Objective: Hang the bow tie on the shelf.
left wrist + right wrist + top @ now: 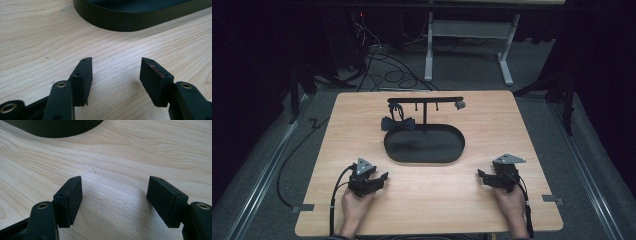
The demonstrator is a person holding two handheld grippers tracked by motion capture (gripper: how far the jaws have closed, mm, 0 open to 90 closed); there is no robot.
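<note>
Left gripper (382, 179) is resting at lower left of the high view, jaws standing spread with bare wood between them, nothing pinched; the black oval tray (424, 159) is lying up and to the right of it, long axis running left to right across the frame. The bow tie (397, 123) is hanging at the stand (425, 100) above the tray's upper-left end, likely nearer the left hand. Right gripper (482, 177) is sitting at lower right, jaws likewise spread and empty, tray up and left of it.
</note>
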